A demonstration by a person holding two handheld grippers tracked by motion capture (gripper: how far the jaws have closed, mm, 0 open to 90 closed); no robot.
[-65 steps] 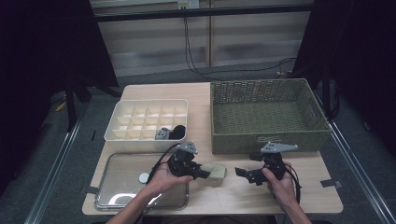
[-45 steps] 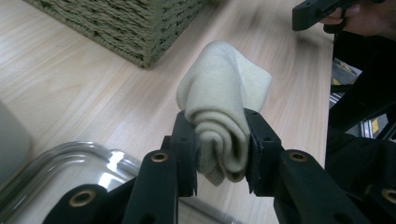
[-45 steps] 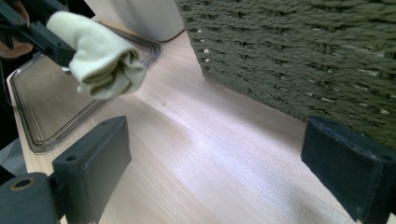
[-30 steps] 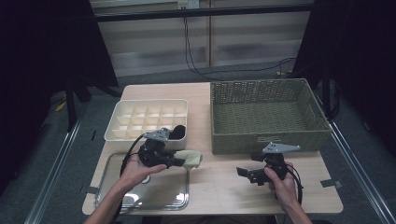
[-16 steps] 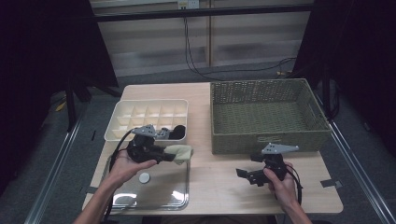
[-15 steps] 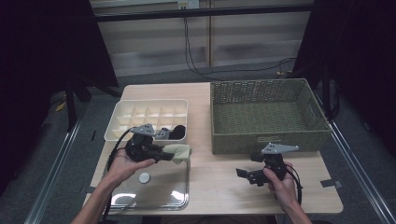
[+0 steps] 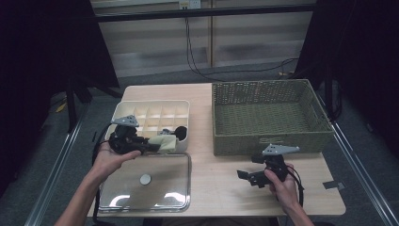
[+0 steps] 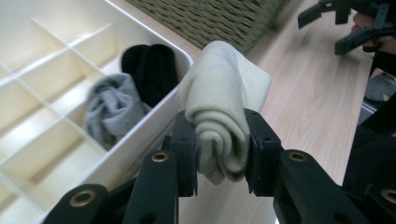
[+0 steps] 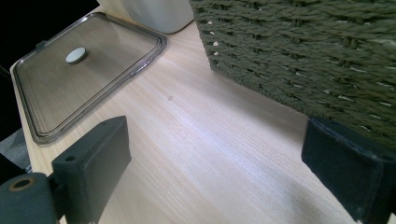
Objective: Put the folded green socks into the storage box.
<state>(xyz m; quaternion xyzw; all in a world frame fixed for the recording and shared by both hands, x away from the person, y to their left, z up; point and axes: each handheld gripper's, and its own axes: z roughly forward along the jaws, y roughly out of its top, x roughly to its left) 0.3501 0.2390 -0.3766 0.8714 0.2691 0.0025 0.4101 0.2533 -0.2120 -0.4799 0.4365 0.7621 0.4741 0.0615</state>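
High view: left gripper [image 7: 155, 147] clamps a rolled cream sock [image 7: 165, 145] over the front rim of the white divider box [image 7: 123, 109], at about 9 o'clock from the wicker basket [image 7: 268, 141]. Clear lid [image 7: 164, 193] lies at 6 o'clock from the box. Right gripper [image 7: 245, 175] sits w/ jaws spread, empty.

Left gripper view: pads squeeze the sock roll [image 8: 223, 116]; grey sock [image 8: 114, 109] & black sock [image 8: 150, 70] in box compartments at 10 o'clock.

Right gripper view: jaws wide apart, nothing btwn; basket wall [image 9: 303, 51] at 1 o'clock, lid [image 9: 116, 60] at 10.

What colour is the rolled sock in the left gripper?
Pale cream, slightly greenish; the rolled sock shows best in the left gripper view, clamped in the left gripper.
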